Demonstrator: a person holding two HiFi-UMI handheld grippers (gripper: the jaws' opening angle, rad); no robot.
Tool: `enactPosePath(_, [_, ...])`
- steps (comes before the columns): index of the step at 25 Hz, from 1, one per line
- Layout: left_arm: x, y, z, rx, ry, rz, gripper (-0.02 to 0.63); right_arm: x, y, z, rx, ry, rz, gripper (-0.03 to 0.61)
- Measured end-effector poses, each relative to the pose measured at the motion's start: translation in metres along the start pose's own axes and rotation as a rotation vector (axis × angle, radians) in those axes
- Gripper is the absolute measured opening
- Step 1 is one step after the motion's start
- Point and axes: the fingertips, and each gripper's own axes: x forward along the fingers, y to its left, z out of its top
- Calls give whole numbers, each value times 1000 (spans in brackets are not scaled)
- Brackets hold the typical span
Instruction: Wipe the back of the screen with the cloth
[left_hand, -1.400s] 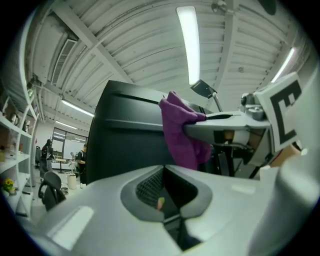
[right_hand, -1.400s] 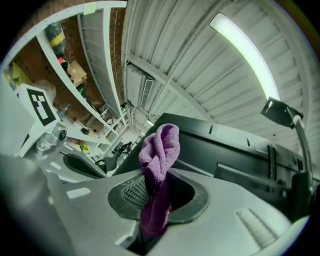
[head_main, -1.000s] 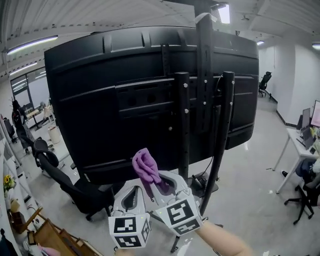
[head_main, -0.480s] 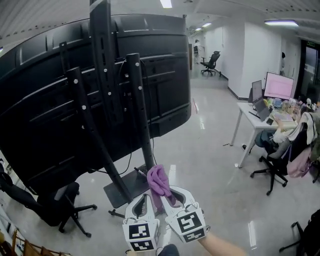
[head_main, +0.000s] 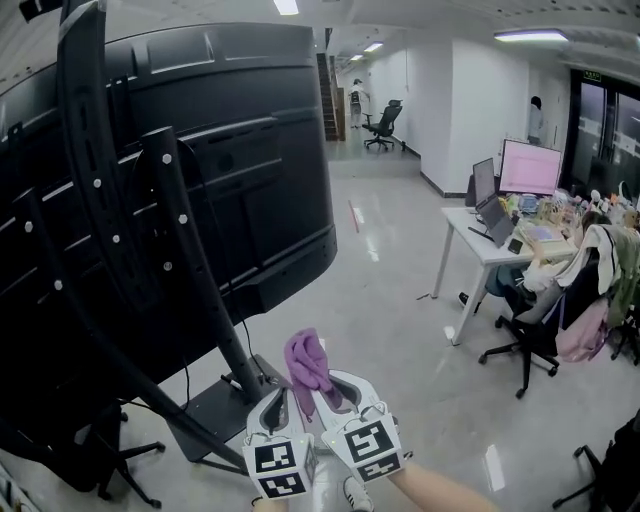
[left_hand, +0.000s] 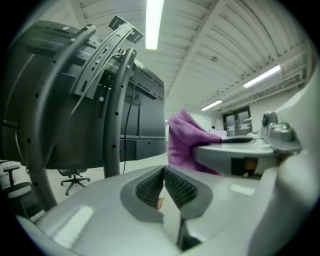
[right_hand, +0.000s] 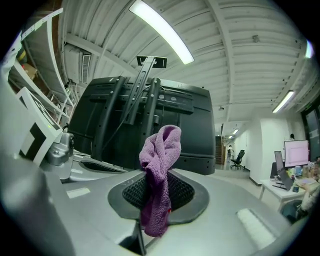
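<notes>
The black back of the big screen (head_main: 250, 170) fills the left of the head view, on a dark stand with curved struts (head_main: 190, 260). A purple cloth (head_main: 306, 364) sticks up from my right gripper (head_main: 322, 392), which is shut on it low in the middle. In the right gripper view the cloth (right_hand: 159, 170) hangs bunched between the pads, with the screen (right_hand: 150, 125) some way behind. My left gripper (head_main: 277, 408) sits just left of the right one, shut with nothing in it; its pads (left_hand: 175, 186) meet, and the cloth (left_hand: 186, 141) shows to its right.
The stand's base plate (head_main: 215, 410) lies on the glossy floor ahead of the grippers. An office chair (head_main: 100, 450) stands under the screen at the left. At the right are a white desk (head_main: 490, 250) with monitors, a chair (head_main: 530, 330) and a seated person.
The view has swung right: the screen has shifted toward the left edge and more of the office shows. Both grippers stay low in the middle, the cloth still held.
</notes>
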Motion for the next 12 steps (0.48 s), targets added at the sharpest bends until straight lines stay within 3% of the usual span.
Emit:
enactPosePath(6, [90,26,38,-35,-38,77,8,99,-56,21,-82,-22,92,69])
enactPosePath(12, [150,60,52,-76,-28,177,8,183,-76,32,-140,-52,208,68])
